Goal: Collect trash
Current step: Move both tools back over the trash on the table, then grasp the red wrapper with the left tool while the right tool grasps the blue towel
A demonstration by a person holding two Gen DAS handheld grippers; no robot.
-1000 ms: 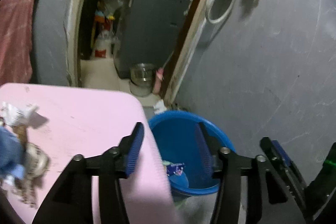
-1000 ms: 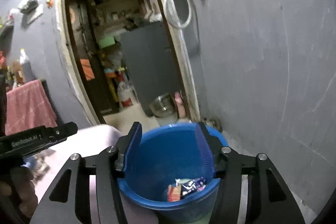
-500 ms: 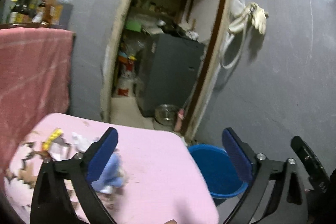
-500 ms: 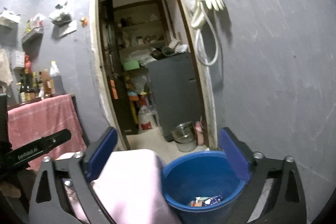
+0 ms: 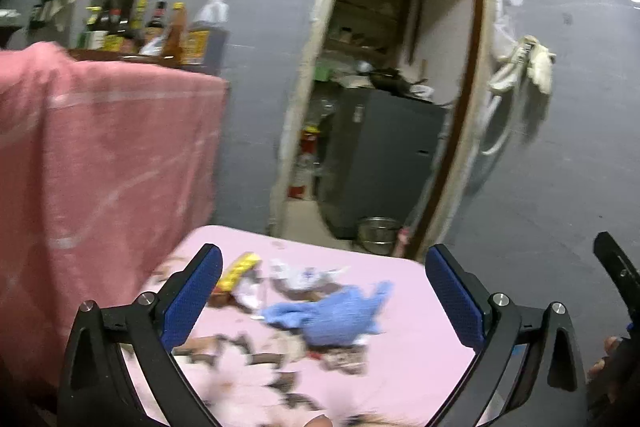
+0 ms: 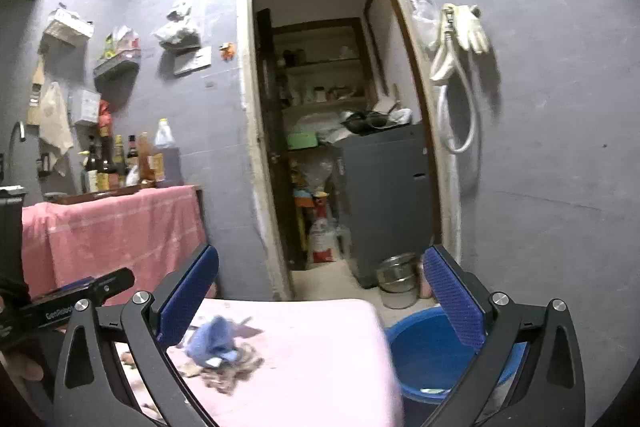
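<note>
A pink table [image 5: 404, 375] holds a pile of trash: a crumpled blue cloth or wrapper [image 5: 340, 315], a yellow wrapper [image 5: 238, 269], white crumpled paper [image 5: 300, 273] and brown scraps [image 5: 264, 359]. My left gripper [image 5: 320, 299] is open and empty, above the pile. My right gripper [image 6: 320, 299] is open and empty, above the table [image 6: 320, 347], with the blue cloth [image 6: 212, 339] at its lower left. A blue bucket [image 6: 424, 355] stands on the floor right of the table. The left gripper's body [image 6: 60, 311] shows at the right wrist view's left edge.
A counter draped in a pink towel [image 5: 100, 155] with several bottles [image 5: 160, 27] stands left of the table. Behind is an open doorway with a grey cabinet [image 6: 384, 199] and a steel pot [image 6: 396, 279]. A hose and glove [image 6: 460, 39] hang on the grey wall.
Both grippers have opened wide and swung up and left, from over the blue bucket to over the pink table. The trash pile has come into view between the left fingers.
</note>
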